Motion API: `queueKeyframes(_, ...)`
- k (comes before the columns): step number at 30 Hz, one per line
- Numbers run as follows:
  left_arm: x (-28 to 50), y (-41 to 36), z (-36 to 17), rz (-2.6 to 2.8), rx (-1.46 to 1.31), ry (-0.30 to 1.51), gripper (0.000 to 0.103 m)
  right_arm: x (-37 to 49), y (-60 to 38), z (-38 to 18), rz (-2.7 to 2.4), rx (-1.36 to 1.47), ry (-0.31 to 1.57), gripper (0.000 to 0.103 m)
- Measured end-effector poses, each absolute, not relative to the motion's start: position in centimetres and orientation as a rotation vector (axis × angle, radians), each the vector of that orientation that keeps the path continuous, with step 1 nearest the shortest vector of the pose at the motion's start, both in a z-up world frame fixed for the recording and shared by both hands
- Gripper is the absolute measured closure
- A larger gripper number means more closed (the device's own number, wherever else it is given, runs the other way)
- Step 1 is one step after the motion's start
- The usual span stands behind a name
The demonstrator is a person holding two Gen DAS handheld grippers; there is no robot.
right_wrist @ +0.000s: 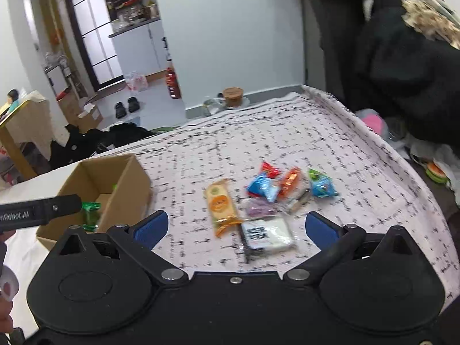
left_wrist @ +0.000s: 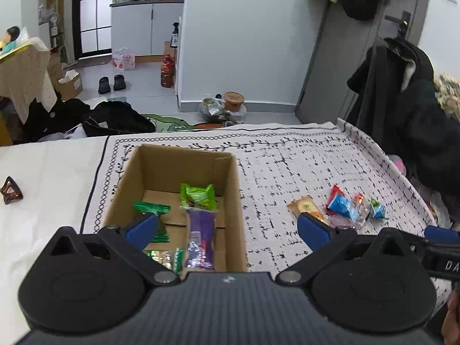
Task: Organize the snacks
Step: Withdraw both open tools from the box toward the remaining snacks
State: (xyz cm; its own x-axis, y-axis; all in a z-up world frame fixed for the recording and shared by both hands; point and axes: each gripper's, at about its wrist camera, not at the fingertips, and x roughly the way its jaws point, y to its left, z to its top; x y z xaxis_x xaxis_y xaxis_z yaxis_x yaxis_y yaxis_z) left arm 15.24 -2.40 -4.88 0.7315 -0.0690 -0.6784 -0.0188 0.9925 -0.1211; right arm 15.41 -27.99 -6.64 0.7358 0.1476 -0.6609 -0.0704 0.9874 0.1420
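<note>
Right of the box (left_wrist: 178, 201) on the desk (right_wrist: 359, 149), loose snacks (right_wrist: 273, 198) sit heaped. Both my left claw (left_wrist: 227, 230) and right claw (right_wrist: 235, 230) gape wide, empty. Wrappers look light, crinkly, slippery; I'd pinch the middle.

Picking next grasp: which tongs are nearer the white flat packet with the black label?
Right tongs: white flat packet lies between their open fingers. Left tongs hang over the cardboard box.
</note>
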Motion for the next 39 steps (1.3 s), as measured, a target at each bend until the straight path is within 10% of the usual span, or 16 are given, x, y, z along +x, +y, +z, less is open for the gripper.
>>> queueKeyframes(39, 21.1, -13.8, -11.7, -0.057, -0.029, 0.873, 0.008, 21.3, -31.1, -15.9, 0.132, 0.085, 0.891, 0.001)
